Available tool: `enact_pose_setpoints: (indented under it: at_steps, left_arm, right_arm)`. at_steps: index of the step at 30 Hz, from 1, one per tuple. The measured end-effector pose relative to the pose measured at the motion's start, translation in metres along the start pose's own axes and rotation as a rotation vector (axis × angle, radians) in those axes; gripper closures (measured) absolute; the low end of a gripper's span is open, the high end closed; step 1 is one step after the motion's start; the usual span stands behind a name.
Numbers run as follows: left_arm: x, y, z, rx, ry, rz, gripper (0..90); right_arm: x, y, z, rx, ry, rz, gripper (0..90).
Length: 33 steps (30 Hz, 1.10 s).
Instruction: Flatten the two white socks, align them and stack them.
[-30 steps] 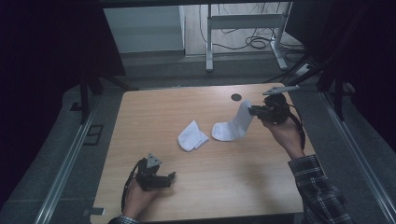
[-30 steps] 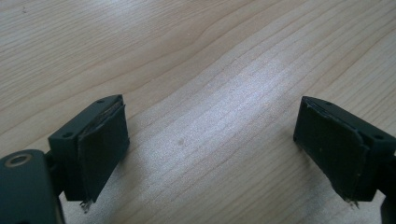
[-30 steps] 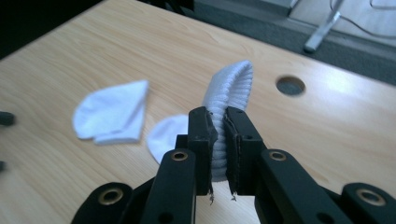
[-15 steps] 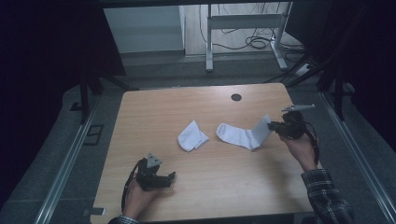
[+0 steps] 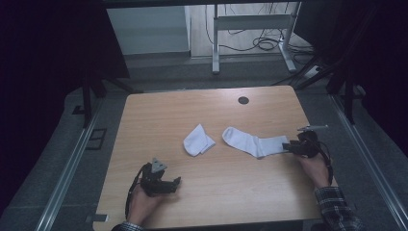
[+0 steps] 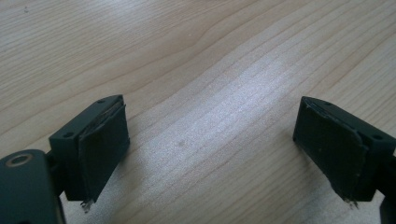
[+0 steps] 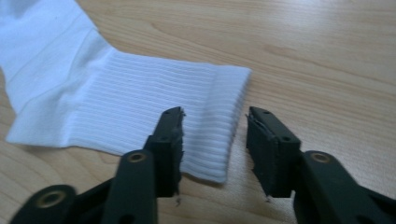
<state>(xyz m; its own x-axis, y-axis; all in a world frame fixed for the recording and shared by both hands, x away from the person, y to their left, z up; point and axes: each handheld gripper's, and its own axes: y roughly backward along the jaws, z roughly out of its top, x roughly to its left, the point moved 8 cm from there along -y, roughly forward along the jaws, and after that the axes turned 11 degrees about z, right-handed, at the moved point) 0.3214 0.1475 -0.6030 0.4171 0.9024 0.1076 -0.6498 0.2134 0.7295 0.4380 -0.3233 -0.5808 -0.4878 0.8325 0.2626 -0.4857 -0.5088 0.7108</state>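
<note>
Still, the chief risk lay at the cuff: the long white sock [image 5: 252, 142] had only just been let go, and its ribbed cuff [image 7: 219, 126] sat between the parted jaws of the right tongs [image 5: 288, 146], so any careless pull-back could have snagged the fabric on a pad and dragged the sock out of its flat lie, or rucked the cuff over. A re-grip taken too shallow might likewise have caught one layer alone.

On the left, the left tongs [image 5: 174, 183] rested low on the near part of the bench [image 5: 159, 110], jaws spread wide, with nothing but bare wood between them in the left gripper view. The folded white sock [image 5: 197, 140] lay in the middle of the bench, just left of the long sock and apart from it. The long sock lay stretched out flat, toe toward the middle and cuff toward the right edge. The right tongs stood about half open, having just been opening; the pads flanked the cuff's edge without pressing it.
</note>
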Motion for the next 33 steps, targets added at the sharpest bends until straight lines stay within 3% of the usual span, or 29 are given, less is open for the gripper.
enact_pose_setpoints:
  at_steps: [3, 6, 14, 23, 27, 33]
  left_arm:
    - [-0.002, 0.0, 0.002, 0.021, 0.003, -0.002, 10.1]
    - [-0.003, 0.002, 0.006, 0.04, 0.02, -0.059, 10.7]
    - [0.001, 0.004, 0.055, -0.055, 0.05, -0.073, 24.9]
    - [-0.03, -0.017, 0.108, -0.096, -0.05, -0.074, 35.3]
    - [-0.046, -0.031, 0.125, -0.089, -0.111, -0.061, 39.8]
    - [-0.065, -0.054, 0.149, -0.084, -0.136, -0.065, 46.0]
  right_arm:
    - [-0.004, 0.003, -0.002, -0.025, -0.013, 0.001, 52.5]
    - [-0.004, 0.008, -0.003, -0.043, -0.009, 0.001, 51.8]
    - [-0.001, 0.012, -0.003, -0.045, 0.022, -0.009, 51.2]
    - [0.004, 0.013, -0.006, -0.028, 0.052, -0.009, 52.2]
    - [0.004, 0.014, -0.006, -0.021, 0.058, -0.018, 52.2]
    - [0.004, 0.015, -0.004, -0.032, 0.069, -0.028, 55.1]
